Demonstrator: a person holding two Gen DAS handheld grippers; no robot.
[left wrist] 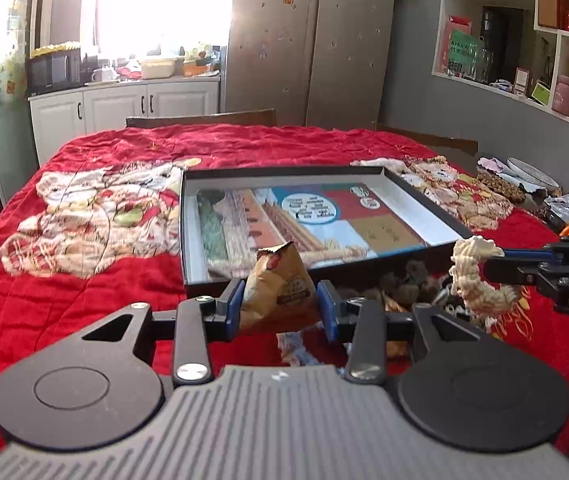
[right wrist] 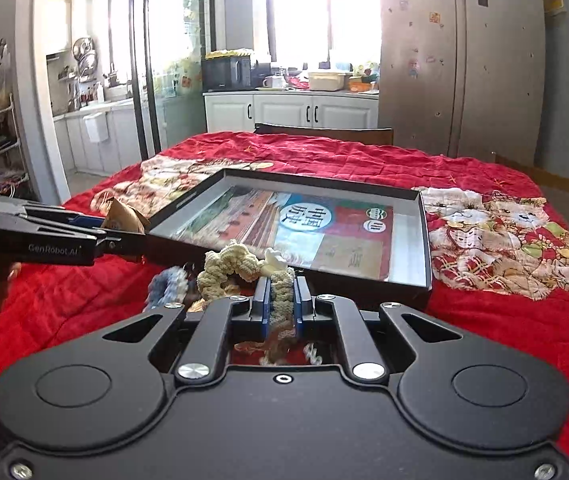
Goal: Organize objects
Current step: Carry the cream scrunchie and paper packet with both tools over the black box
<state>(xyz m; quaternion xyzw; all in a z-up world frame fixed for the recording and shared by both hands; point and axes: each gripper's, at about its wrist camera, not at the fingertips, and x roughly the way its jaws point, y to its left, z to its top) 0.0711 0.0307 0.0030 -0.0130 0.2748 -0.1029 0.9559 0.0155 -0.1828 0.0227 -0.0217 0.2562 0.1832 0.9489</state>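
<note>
My left gripper (left wrist: 280,296) is shut on a tan paper snack packet (left wrist: 278,284), held above the red quilt just short of the shallow black box (left wrist: 416,194), whose floor is a printed sheet. The same packet (right wrist: 124,218) and the left gripper (right wrist: 124,236) show at the left of the right wrist view. My right gripper (right wrist: 282,300) is shut on a cream knitted scrunchie (right wrist: 240,266), lifted near the box's (right wrist: 426,240) front edge. From the left wrist view the scrunchie (left wrist: 472,268) hangs from the right gripper (left wrist: 492,262).
A heap of small items lies on the quilt before the box: dark fuzzy pieces (left wrist: 404,286) and a blue-white knitted piece (right wrist: 166,284). Plates and clutter (left wrist: 532,180) sit at the table's right. Chair backs (left wrist: 200,118) stand behind the table.
</note>
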